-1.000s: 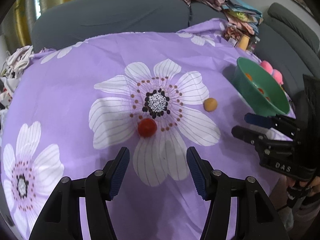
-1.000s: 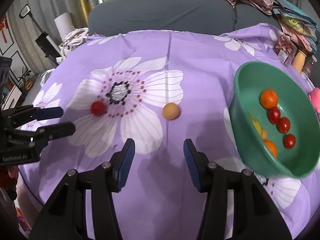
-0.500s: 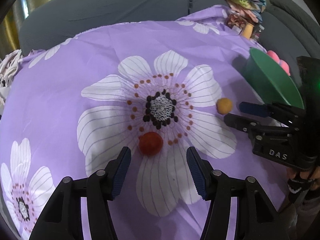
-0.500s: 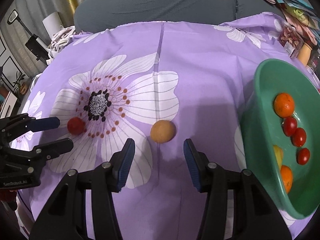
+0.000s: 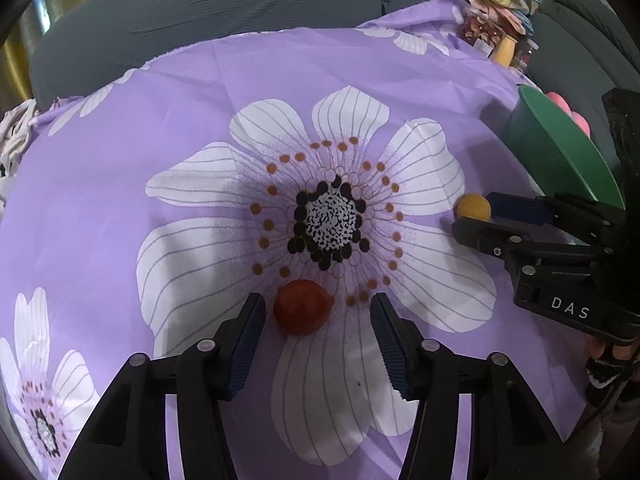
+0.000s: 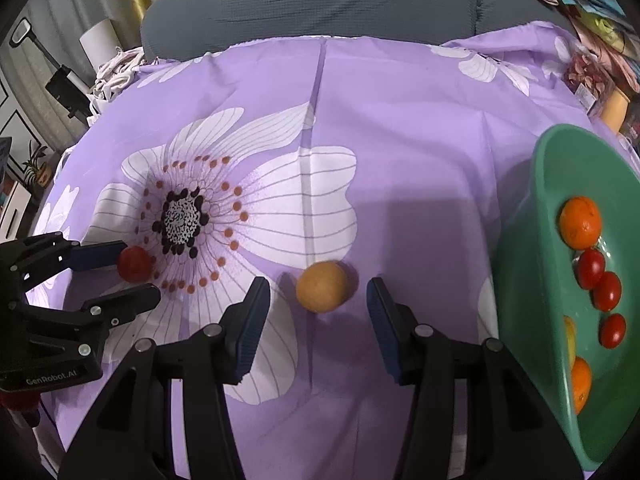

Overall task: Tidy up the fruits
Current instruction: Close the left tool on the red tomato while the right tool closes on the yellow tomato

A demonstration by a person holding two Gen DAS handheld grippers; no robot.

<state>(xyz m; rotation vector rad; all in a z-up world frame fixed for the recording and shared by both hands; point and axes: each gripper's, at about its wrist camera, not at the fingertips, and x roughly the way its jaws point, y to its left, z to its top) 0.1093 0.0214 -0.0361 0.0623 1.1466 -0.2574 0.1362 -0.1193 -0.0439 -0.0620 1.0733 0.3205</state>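
A red tomato [image 5: 302, 307] lies on the purple flowered cloth between the open fingers of my left gripper [image 5: 318, 312], nearer the left finger. It also shows in the right wrist view [image 6: 134, 264]. A round tan fruit [image 6: 322, 286] lies between the open fingers of my right gripper [image 6: 318, 300]; it also shows in the left wrist view [image 5: 473, 207]. Neither fruit is gripped. A green bowl [image 6: 520, 280] at the right holds oranges, several small tomatoes and a yellow fruit. Its rim shows in the left wrist view [image 5: 560, 148].
The cloth [image 5: 200, 120] covers a table in front of a grey sofa [image 6: 312, 4]. Piled clothes and packets [image 5: 492, 12] sit at the far right. Pink objects [image 5: 568, 110] lie behind the bowl. A white roll and stand [image 6: 80, 64] are at the far left.
Both grippers have moved forward and down toward the cloth. The tomato now sits between the left fingers and the tan fruit between the right fingers. Both stay open.
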